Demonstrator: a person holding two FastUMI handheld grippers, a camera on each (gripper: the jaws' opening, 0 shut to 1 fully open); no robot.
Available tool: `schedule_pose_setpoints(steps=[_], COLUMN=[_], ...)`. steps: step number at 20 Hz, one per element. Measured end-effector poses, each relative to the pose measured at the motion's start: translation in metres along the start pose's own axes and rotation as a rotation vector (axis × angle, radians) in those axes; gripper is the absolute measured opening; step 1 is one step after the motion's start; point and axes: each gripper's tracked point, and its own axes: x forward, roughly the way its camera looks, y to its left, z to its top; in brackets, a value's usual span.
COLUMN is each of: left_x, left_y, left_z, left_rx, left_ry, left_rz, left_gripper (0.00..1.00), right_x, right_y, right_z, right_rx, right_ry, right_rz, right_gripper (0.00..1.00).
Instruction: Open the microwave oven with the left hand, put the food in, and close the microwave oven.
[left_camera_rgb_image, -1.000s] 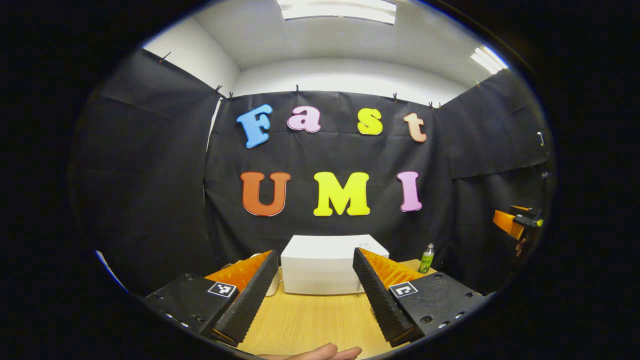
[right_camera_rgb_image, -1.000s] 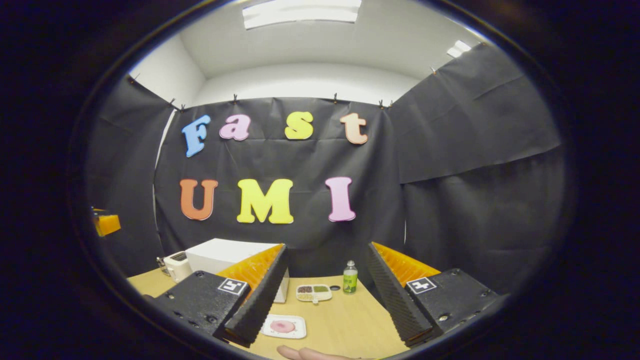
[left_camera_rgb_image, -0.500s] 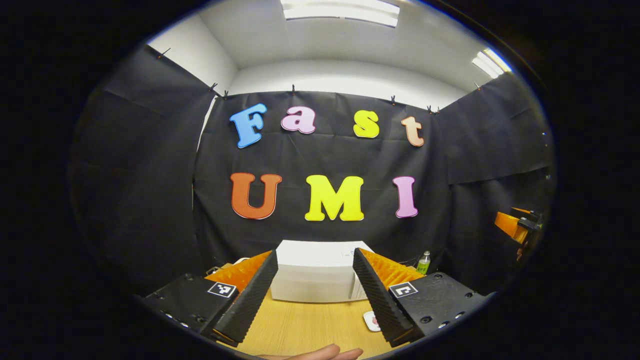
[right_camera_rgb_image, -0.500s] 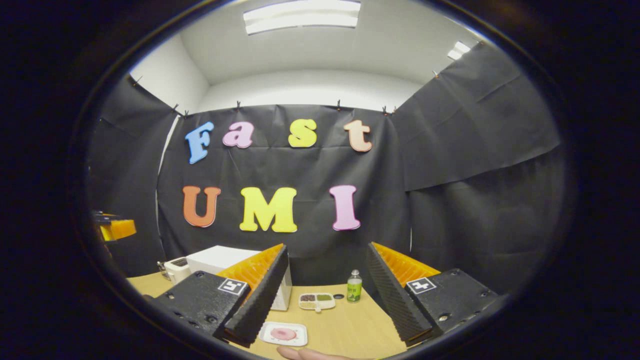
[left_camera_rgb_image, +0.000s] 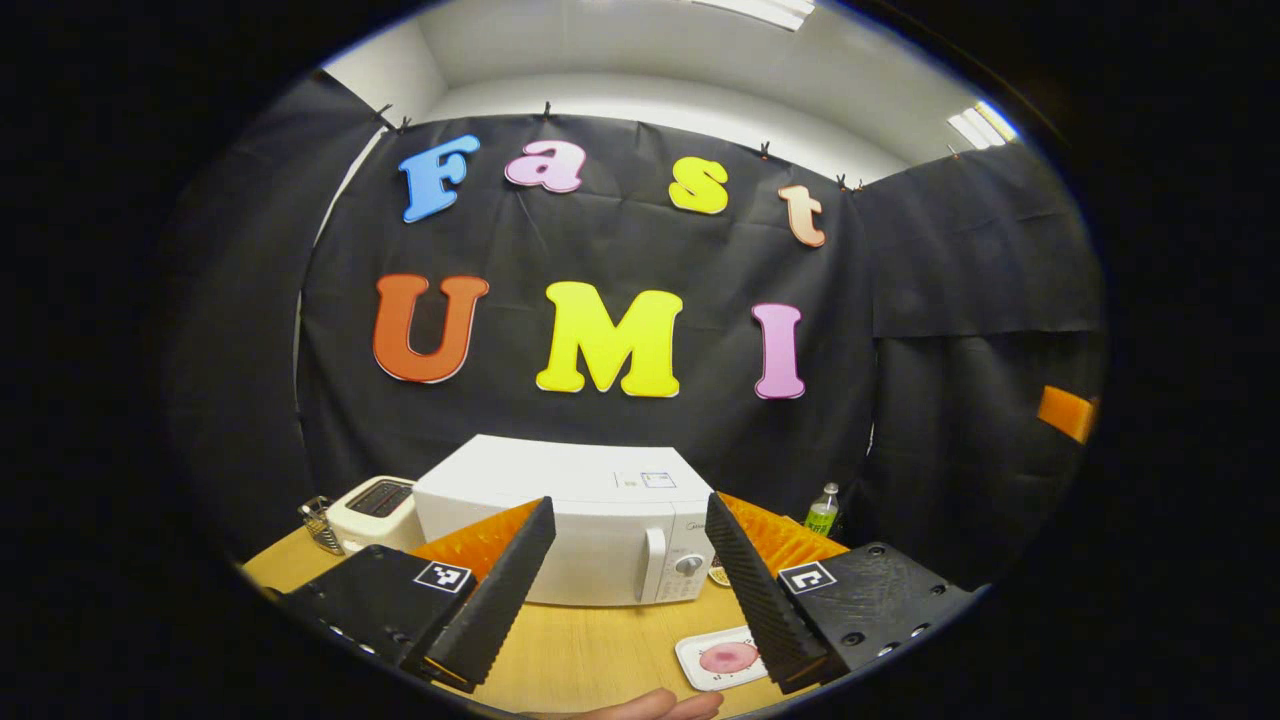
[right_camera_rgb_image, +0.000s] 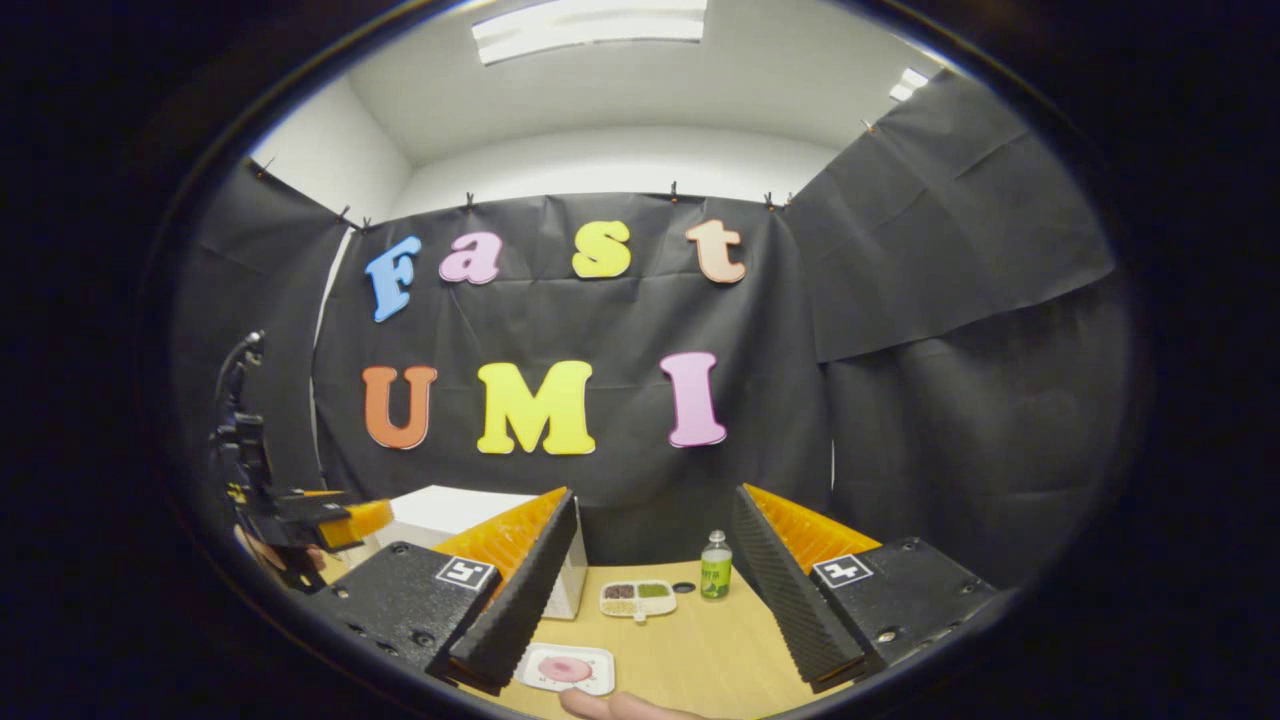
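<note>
A white microwave (left_camera_rgb_image: 560, 520) stands on the wooden table (left_camera_rgb_image: 590, 650) with its door closed, its handle (left_camera_rgb_image: 654, 565) and a knob on the right side. My left gripper (left_camera_rgb_image: 629, 505) hovers open in front of it, some way back, holding nothing. A white plate with pink food (left_camera_rgb_image: 725, 658) lies at the front right of the microwave. In the right gripper view that plate (right_camera_rgb_image: 565, 669) lies just beyond my open, empty right gripper (right_camera_rgb_image: 653, 495). The microwave's corner (right_camera_rgb_image: 440, 508) shows behind the right gripper's left finger. The left gripper (right_camera_rgb_image: 345, 522) hangs at the far left.
A white toaster (left_camera_rgb_image: 372, 505) sits left of the microwave. A green bottle (right_camera_rgb_image: 714, 566) and a small compartment tray with several foods (right_camera_rgb_image: 637, 597) stand toward the back wall. A hand (right_camera_rgb_image: 620, 708) shows at the lower edge. The right gripper (left_camera_rgb_image: 1066, 412) shows at the far right.
My left gripper has moved toward the microwave and tipped down, bringing its door, the toaster and the plate into view. The right gripper has hardly moved; both stayed open.
</note>
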Motion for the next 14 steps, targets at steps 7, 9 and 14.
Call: schedule_pose_setpoints(steps=[7, 9, 14], left_x=[0.093, 0.111, 0.154], left_y=[-0.017, -0.023, -0.027], left_z=[-0.081, -0.103, -0.151], left_rx=[-0.034, -0.043, -0.051], left_ry=[0.027, 0.042, 0.072], left_rz=[-0.012, -0.025, -0.001], left_gripper=[0.95, 0.95, 0.96], right_x=[0.005, 0.007, 0.015], right_y=[-0.017, -0.025, -0.044], right_z=[-0.021, -0.025, -0.05], right_rx=[-0.007, -0.006, -0.011], right_ry=[0.03, 0.031, 0.07], right_rz=[-0.025, -0.038, -0.063], right_gripper=[1.0, 1.0, 1.0])
